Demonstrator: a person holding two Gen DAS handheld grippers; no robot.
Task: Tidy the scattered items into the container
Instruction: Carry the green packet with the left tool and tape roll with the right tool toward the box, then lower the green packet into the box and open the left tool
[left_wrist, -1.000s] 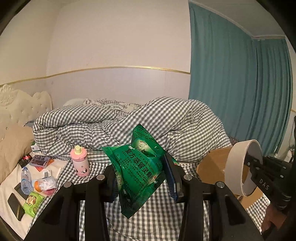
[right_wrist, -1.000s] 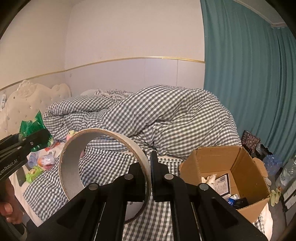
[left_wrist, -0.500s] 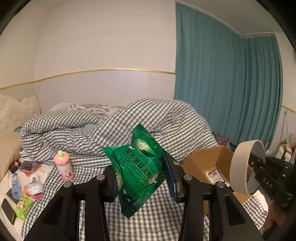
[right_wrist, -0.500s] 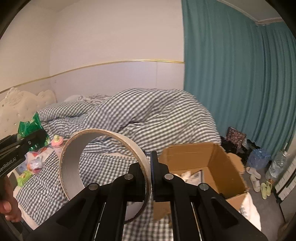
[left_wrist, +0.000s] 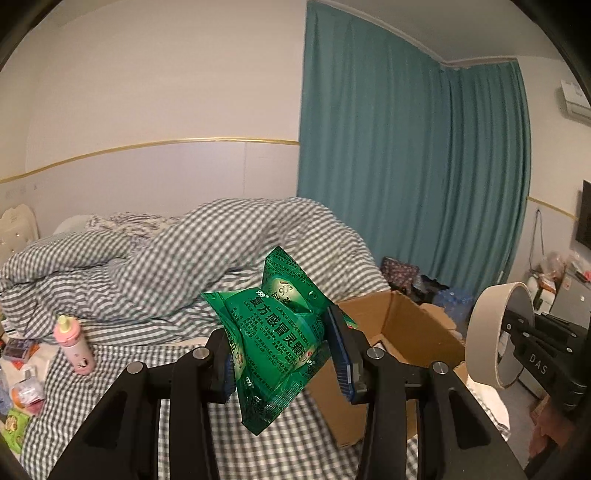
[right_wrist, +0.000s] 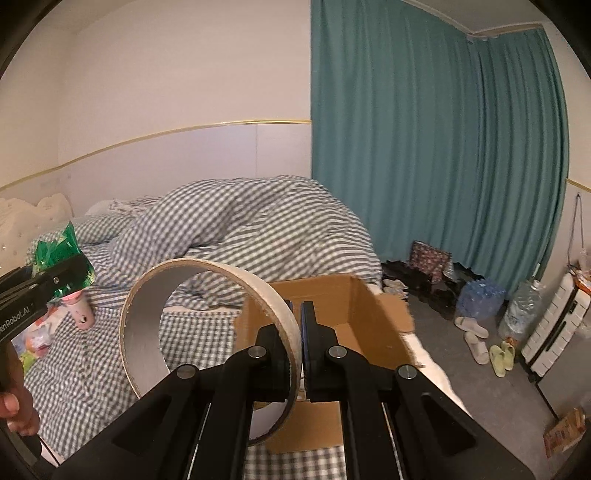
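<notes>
Status: your left gripper is clamped on the green sachet pack, pads pressing both sides, pack crumpled and hanging below the fingers. Your right gripper is closed tight on the wall of the tape roll, one finger inside the ring, one outside; the roll stands on edge left of the jaws. Cardboard box sits open on the checked bedding at the bed's edge, straight ahead of your right gripper and just right of the pack in the left view. Pink bottle stands upright on the bed, well left of the box, with small packets scattered beside it.
</notes>
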